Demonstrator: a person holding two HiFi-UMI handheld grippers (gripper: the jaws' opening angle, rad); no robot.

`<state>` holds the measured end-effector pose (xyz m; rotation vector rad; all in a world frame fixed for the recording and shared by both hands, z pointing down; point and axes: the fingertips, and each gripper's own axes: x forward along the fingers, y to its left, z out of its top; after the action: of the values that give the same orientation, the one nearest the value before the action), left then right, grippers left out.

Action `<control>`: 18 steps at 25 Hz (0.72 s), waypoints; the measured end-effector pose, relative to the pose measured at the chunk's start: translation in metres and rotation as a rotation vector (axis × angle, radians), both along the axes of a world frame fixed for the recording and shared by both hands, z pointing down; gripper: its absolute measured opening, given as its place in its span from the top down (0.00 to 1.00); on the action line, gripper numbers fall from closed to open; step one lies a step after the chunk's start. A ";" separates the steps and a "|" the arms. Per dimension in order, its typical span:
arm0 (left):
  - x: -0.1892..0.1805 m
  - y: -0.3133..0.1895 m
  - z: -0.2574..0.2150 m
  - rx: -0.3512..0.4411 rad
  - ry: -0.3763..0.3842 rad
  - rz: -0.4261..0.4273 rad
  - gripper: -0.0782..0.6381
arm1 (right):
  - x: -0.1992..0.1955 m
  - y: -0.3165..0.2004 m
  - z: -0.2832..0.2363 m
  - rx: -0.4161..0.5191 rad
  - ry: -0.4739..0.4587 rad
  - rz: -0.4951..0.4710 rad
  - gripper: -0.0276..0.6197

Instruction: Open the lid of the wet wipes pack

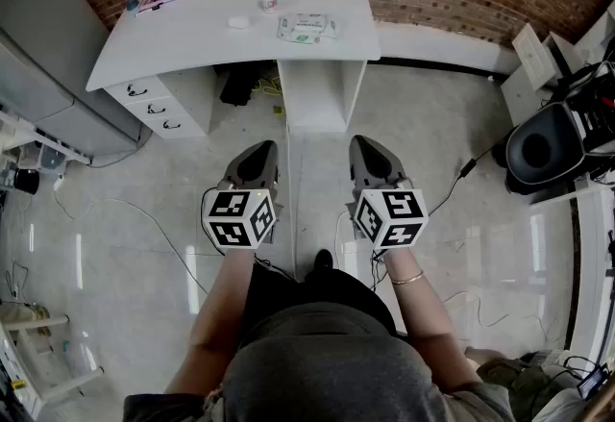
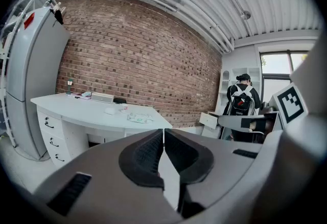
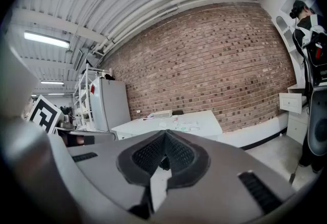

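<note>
- The left gripper (image 1: 256,151) hangs over the floor, well short of the white desk (image 1: 173,45). Its jaws are pressed together with nothing between them.
- The wet wipes pack (image 1: 306,27) lies flat on the right part of the desk, near the front edge and well apart from both grippers. A small jar (image 1: 269,0) stands near it, behind and to its left.
- The pack looks light and soft, a film pouch that would probably skid on the smooth desktop, so one end likely needs pinning down.
- Its lid is probably a stiffer flap in the middle. The free lip is the place to catch, though which edge that is shows too small to tell.
- The right gripper (image 1: 371,147) is held beside the left one, its jaws likewise closed and empty.
</note>
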<state>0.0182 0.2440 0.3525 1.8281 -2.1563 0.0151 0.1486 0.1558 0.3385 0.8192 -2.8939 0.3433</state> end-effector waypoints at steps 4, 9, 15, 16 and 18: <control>0.009 -0.006 0.003 0.002 0.002 -0.010 0.85 | 0.009 -0.006 0.005 -0.011 0.011 0.002 0.95; 0.013 -0.010 0.004 -0.004 0.000 -0.032 0.85 | 0.018 -0.012 0.011 -0.023 0.024 0.005 0.95; 0.017 -0.012 0.011 -0.033 0.018 -0.041 0.82 | 0.023 -0.022 0.012 -0.032 0.022 0.024 0.91; 0.017 -0.012 0.011 -0.033 0.020 -0.041 0.80 | 0.022 -0.022 0.013 -0.035 0.022 0.018 0.87; 0.015 -0.015 0.008 -0.031 0.022 -0.041 0.78 | 0.018 -0.022 0.013 -0.035 0.022 0.006 0.85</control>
<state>0.0336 0.2291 0.3610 1.7585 -2.1660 0.0184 0.1661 0.1339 0.3512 0.8209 -2.8572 0.3815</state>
